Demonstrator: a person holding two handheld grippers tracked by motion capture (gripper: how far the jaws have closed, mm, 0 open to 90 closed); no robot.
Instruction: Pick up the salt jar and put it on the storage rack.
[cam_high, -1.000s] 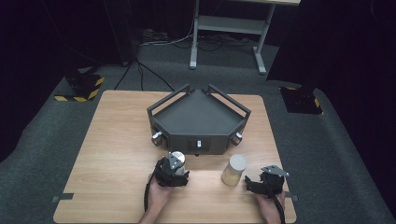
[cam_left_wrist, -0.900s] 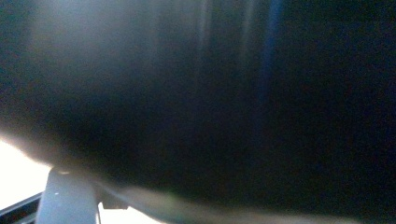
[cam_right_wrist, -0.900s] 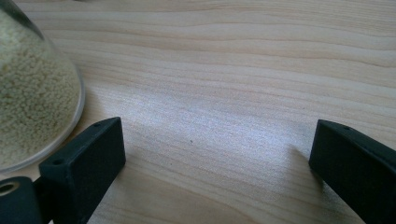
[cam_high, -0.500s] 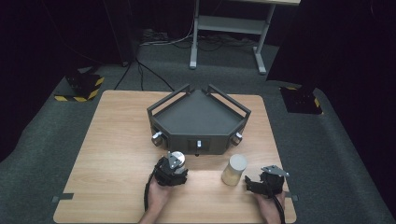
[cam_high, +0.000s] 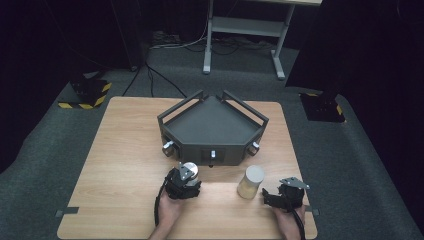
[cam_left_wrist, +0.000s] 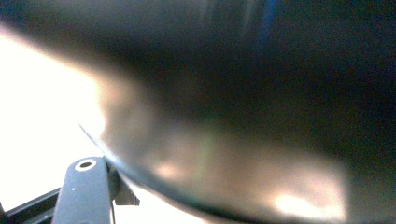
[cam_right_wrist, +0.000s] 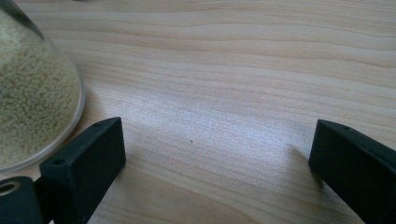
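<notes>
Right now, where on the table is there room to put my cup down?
The table's left side, beside the tray, is bare, and so is the front left corner. The front middle is crowded: the left gripper, the jar and the right gripper.

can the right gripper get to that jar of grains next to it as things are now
Probably yes. The right gripper sits just right of the grain jar with its jaws wide open, and bare table lies between them; the jar's glass wall already stands beside one jaw.
</notes>
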